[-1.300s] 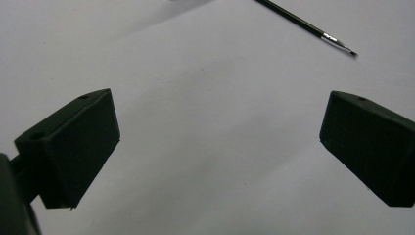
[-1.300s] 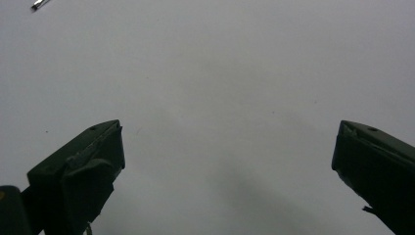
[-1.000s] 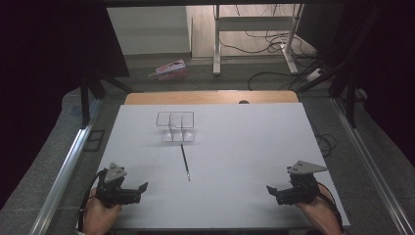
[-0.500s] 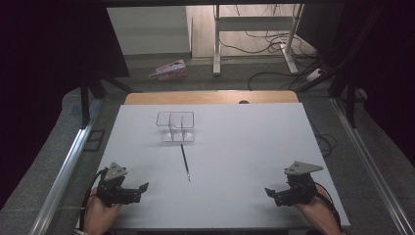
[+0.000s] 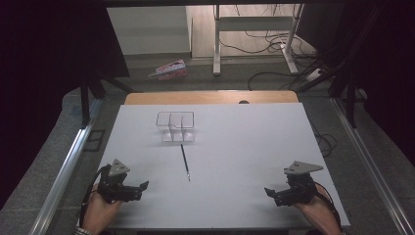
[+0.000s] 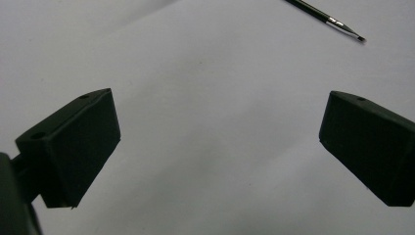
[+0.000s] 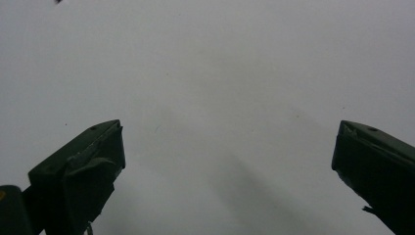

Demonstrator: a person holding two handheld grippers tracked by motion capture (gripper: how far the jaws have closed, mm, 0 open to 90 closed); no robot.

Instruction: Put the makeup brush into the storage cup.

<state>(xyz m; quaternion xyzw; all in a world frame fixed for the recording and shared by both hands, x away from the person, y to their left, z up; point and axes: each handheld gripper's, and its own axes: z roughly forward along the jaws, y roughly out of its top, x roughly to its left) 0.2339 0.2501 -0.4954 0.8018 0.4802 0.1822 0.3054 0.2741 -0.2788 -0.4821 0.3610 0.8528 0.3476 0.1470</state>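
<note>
The pen (image 5: 185, 162), a thin dark stick, lay flat on the white table (image 5: 244, 142), its far end just short of the clear divided box (image 5: 175, 127) and its near tip pointing back toward the person. Nothing touched it. In the left gripper view the pen's tip (image 6: 342, 28) showed up ahead, well clear of that gripper's jaws.

On the near side of the pen and off to its left, the left gripper (image 5: 139, 187) rested at the table's front edge, jaws spread wide and empty. Well apart on the pen's other side, the right gripper (image 5: 270, 192) sat likewise near the front edge, jaws wide and holding nothing.

Compared with a second earlier, the pen and box had not shifted. The left gripper stayed about where it was, while the right one had edged slightly inward and toward the front edge. I judged that no reach had yet begun: both tools were open and ready, and the left sat nearer the pen, so the pick-up, probably toward the box, was still wholly ahead.
</note>
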